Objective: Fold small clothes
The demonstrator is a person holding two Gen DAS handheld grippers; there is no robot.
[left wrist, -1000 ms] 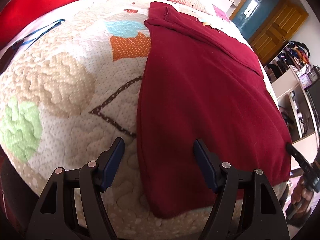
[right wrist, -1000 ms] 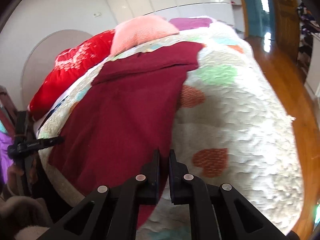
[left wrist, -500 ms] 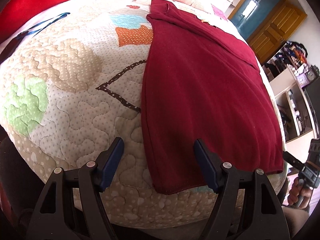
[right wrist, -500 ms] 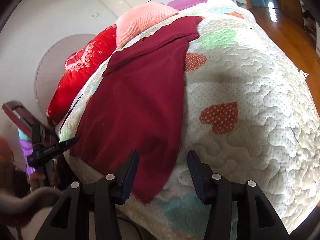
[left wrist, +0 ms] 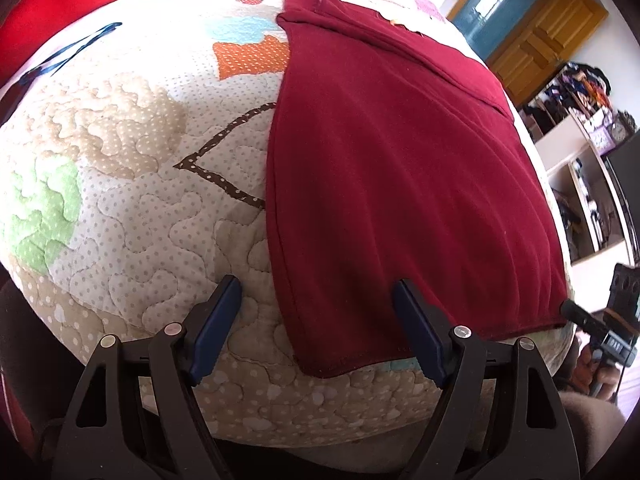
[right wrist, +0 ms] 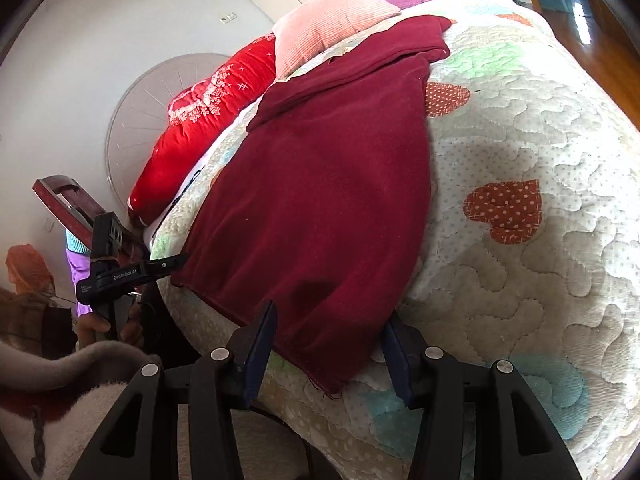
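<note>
A dark red garment lies spread flat on the quilted bed, its hem at the near edge; it also shows in the right wrist view. My left gripper is open and empty, its jaws on either side of the garment's near left hem corner. My right gripper is open and empty, its jaws on either side of the near right hem corner. The left gripper shows from the side in the right wrist view, and the right gripper's tip shows in the left wrist view.
A red pillow and a pink pillow lie at the head of the bed. A blue hanger lies on the quilt at far left. Shelves and a wooden door stand to the right. Wooden floor lies beyond the bed.
My right gripper has opened and let go of the garment's hem corner, which now lies on the bed. Both grippers have drawn back toward the bed's near edge. The left stayed open.
</note>
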